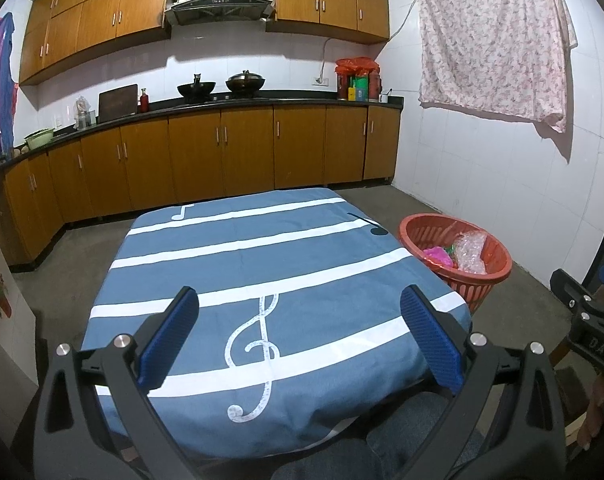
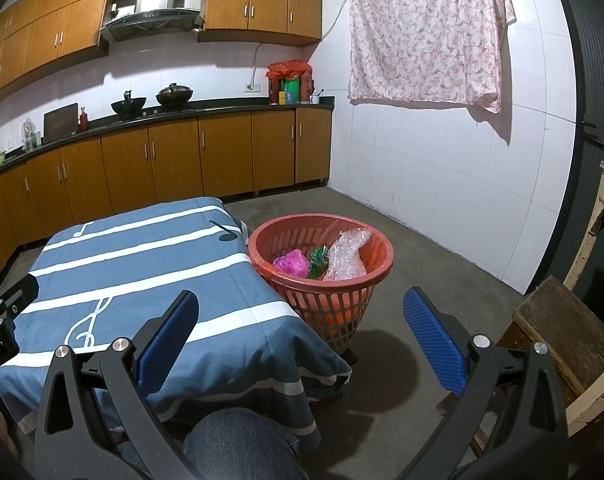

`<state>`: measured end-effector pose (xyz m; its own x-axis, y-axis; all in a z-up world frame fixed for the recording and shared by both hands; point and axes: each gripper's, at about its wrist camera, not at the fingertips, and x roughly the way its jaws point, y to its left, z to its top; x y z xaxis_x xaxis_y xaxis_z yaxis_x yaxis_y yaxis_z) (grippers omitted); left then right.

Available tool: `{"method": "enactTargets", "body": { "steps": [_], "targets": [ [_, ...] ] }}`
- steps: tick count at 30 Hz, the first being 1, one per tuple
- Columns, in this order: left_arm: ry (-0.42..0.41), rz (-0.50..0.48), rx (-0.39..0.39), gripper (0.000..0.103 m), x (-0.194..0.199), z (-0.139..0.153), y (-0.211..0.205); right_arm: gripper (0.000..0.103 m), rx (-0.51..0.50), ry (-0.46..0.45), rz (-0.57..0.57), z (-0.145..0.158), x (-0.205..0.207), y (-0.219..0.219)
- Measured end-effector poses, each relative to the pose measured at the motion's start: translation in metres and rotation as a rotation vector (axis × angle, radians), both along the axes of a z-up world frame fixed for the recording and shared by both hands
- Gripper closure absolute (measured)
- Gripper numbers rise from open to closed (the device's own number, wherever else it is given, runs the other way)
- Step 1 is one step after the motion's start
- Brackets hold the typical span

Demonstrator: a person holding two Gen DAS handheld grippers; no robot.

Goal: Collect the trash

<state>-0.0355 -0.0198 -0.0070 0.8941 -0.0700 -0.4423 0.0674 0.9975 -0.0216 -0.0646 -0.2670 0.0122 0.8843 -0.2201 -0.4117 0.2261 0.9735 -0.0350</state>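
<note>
A red plastic basket (image 2: 366, 236) stands on the floor right of the table; it also shows in the left wrist view (image 1: 498, 248). It holds clear bubble wrap (image 2: 348, 256), a pink wad (image 2: 291, 262) and a green wrapper (image 2: 319, 261). My left gripper (image 1: 300, 298) is open and empty over the near part of the table, which is covered by a blue cloth with white stripes and music notes (image 1: 262, 264). My right gripper (image 2: 302, 300) is open and empty, near the table's right corner, short of the basket. No trash shows on the cloth.
Kitchen cabinets and a counter (image 1: 222, 108) with woks run along the back and left. A floral cloth (image 2: 426, 32) hangs on the white tiled wall. A wooden stool (image 2: 562, 332) stands at the right. A knee in jeans (image 2: 238, 440) is below the grippers.
</note>
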Motion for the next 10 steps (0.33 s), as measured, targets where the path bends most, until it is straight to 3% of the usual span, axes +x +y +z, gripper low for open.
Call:
{"method": "enactTargets", "body": {
  "steps": [10],
  "targets": [
    [0.024,0.005,-0.014,0.004,0.0006,-0.0011,0.0044,0.002,0.001,0.001,-0.001,-0.002,-0.0016,0.0006]
  ]
}}
